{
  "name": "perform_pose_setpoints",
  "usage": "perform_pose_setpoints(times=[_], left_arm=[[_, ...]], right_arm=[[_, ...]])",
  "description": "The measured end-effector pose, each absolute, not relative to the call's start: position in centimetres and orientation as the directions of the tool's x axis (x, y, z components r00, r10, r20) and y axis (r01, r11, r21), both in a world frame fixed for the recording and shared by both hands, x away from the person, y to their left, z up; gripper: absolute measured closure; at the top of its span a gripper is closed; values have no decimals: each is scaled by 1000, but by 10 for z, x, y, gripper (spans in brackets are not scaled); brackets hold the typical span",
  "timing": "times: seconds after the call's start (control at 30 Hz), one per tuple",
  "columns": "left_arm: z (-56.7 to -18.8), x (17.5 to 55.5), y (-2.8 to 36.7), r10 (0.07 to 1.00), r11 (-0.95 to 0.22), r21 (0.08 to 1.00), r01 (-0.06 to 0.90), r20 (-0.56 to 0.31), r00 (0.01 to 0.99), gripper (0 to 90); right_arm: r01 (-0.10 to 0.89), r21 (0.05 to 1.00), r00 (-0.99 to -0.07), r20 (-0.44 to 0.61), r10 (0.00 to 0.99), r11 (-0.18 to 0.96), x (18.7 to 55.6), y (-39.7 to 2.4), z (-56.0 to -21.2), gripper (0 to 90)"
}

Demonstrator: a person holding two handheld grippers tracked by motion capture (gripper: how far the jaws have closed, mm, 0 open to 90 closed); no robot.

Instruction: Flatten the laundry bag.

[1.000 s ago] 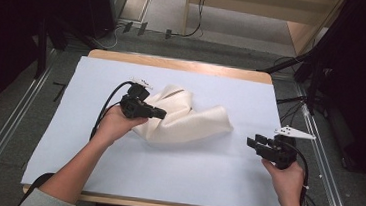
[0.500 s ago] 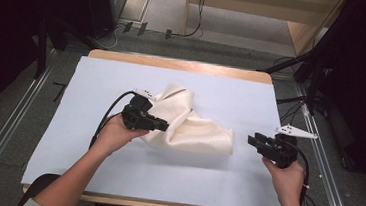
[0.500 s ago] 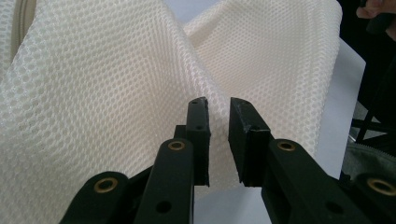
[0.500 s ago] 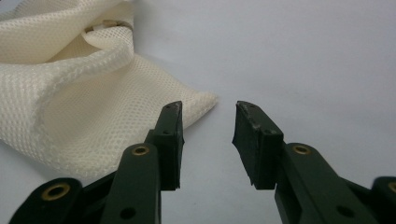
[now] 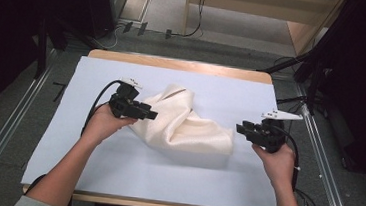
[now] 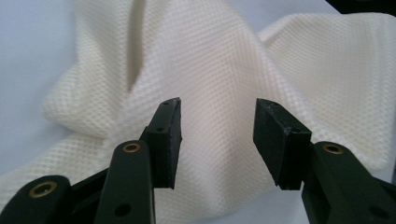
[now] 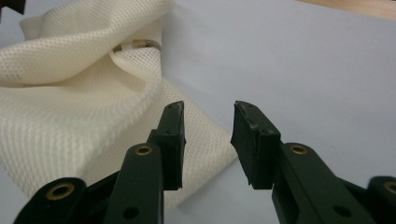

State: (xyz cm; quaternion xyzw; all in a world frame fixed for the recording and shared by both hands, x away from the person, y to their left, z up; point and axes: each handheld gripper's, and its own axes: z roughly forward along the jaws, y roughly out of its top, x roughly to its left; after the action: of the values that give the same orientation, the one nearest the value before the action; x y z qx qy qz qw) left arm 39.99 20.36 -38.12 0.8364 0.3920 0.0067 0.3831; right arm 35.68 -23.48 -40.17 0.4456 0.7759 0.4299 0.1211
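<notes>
I see a pale blue sheet (image 5: 129,173) covering most of a wooden table (image 5: 174,63), whose bare far edge shows. Metal rails (image 5: 5,132) run along left and right. Beyond, cables (image 5: 197,31) lie on the grey floor (image 5: 176,42) beneath a wooden shelf (image 5: 297,35).

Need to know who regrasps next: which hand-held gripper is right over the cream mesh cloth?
The left hand-held gripper: its open jaws sit over the cloth. The right hand-held gripper hangs just off its corner.
</notes>
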Motion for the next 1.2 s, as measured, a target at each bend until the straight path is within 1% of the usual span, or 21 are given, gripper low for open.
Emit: perform_pose_setpoints(times=[0.03, 0.1, 0.2, 0.23, 0.33, 0.43, 0.47, 0.5, 0.6, 0.63, 0.67, 0.7, 0.73, 0.77, 0.8, 0.83, 0.87, 0.9, 0.93, 1.03, 1.2], left_arm=[[-382, 409, 207, 666, -384, 653, 653, -294, 685, 492], [-383, 413, 208, 671, -380, 655, 653, -291, 682, 476], [-386, 423, 209, 678, -380, 664, 644, -273, 682, 460], [-389, 429, 209, 675, -373, 668, 644, -282, 682, 455], [-393, 432, 210, 674, -366, 664, 652, -295, 678, 450], [-399, 435, 209, 681, -381, 648, 659, -285, 674, 451], [-401, 436, 208, 682, -388, 643, 660, -282, 675, 451], [-404, 437, 207, 680, -395, 635, 664, -283, 676, 460], [-407, 436, 206, 683, -409, 625, 665, -273, 677, 522], [-408, 436, 205, 686, -412, 618, 669, -273, 675, 522], [-410, 436, 205, 680, -415, 609, 676, -286, 675, 568], [-411, 435, 203, 683, -430, 590, 683, -282, 674, 631], [-411, 435, 203, 683, -430, 590, 683, -282, 674, 660], [-412, 434, 202, 681, -441, 584, 682, -277, 678, 696], [-413, 434, 202, 680, -449, 580, 680, -272, 681, 696], [-413, 434, 202, 679, -449, 578, 682, -276, 680, 725], [-413, 433, 202, 677, -452, 574, 683, -278, 682, 803], [-414, 433, 203, 677, -453, 569, 686, -282, 680, 803], [-413, 433, 203, 673, -455, 567, 687, -285, 682, 825], [-411, 433, 207, 671, -445, 570, 690, -298, 679, 868], [-403, 430, 222, 668, -400, 597, 696, -329, 667, 873]], right_arm=[[594, 772, -585, 218, 781, 228, 365, -230, -399, 652], [594, 770, -597, 229, 769, 232, 372, -225, -397, 643], [586, 772, -612, 223, 758, 245, 379, -218, -394, 617], [581, 771, -628, 220, 747, 261, 382, -212, -392, 585], [581, 767, -650, 238, 722, 271, 385, -203, -390, 577], [551, 764, -690, 190, 698, 336, 386, -184, -393, 549], [551, 764, -690, 190, 698, 336, 386, -184, -393, 549], [560, 742, -694, 177, 697, 369, 387, -176, -399, 547], [576, 706, -705, 174, 687, 412, 389, -171, -411, 584], [576, 706, -705, 174, 687, 412, 389, -171, -411, 584], [583, 698, -708, 186, 681, 416, 389, -170, -414, 604], [594, 681, -714, 202, 670, 427, 390, -171, -420, 669], [594, 681, -714, 202, 670, 427, 390, -171, -420, 669], [600, 668, -716, 202, 669, 440, 389, -170, -424, 725], [600, 668, -716, 202, 669, 440, 389, -170, -424, 725], [602, 664, -714, 200, 670, 444, 389, -170, -426, 753], [614, 646, -712, 206, 671, 453, 389, -170, -429, 811], [614, 646, -712, 206, 671, 453, 389, -170, -429, 811], [620, 637, -710, 207, 673, 458, 389, -170, -431, 837], [622, 633, -708, 205, 675, 460, 389, -172, -432, 863], [617, 665, -688, 196, 699, 421, 389, -182, -426, 867]])
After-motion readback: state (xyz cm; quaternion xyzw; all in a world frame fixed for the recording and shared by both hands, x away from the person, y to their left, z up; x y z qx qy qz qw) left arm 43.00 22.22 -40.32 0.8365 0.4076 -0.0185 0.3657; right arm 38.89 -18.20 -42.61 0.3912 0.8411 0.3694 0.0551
